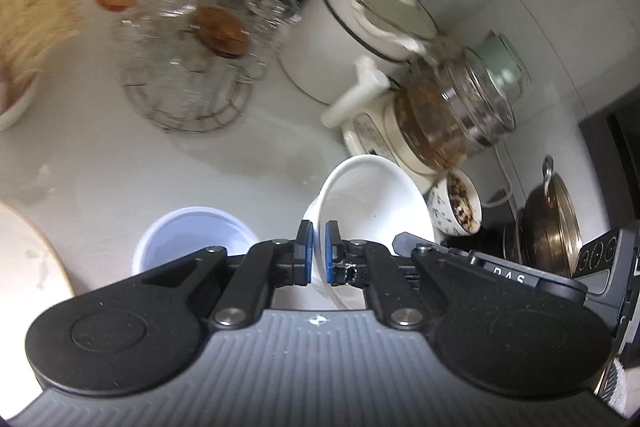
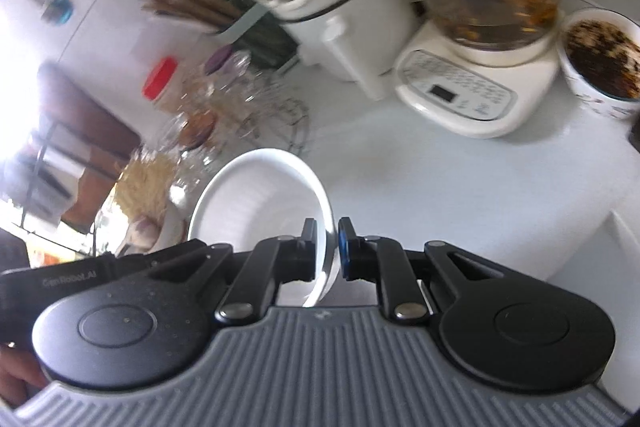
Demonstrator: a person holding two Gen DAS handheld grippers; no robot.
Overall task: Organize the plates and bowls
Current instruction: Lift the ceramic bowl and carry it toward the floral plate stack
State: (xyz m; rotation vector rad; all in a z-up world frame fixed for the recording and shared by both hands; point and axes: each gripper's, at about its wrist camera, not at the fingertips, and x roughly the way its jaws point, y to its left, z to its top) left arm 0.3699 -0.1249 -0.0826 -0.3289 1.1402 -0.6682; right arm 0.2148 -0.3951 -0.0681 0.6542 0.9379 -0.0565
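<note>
The left wrist view shows the white counter (image 1: 120,163) far below. The left gripper (image 1: 317,247) is pinched tight on the rim of a white bowl (image 1: 372,203), which hangs tipped on its side, mouth facing right. A pale blue cup (image 1: 192,235) sits just left of it. The right gripper (image 2: 327,247) is clamped on the rim of another white bowl (image 2: 256,195), tipped too, out to its left.

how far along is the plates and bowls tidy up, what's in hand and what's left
No finished stack shows in either view. In hand: the left gripper is shut on the rim of a white bowl, and the right gripper is shut on another white bowl, both lifted off the counter. Left: placing both, plus the pale blue bowl on the counter.
</note>
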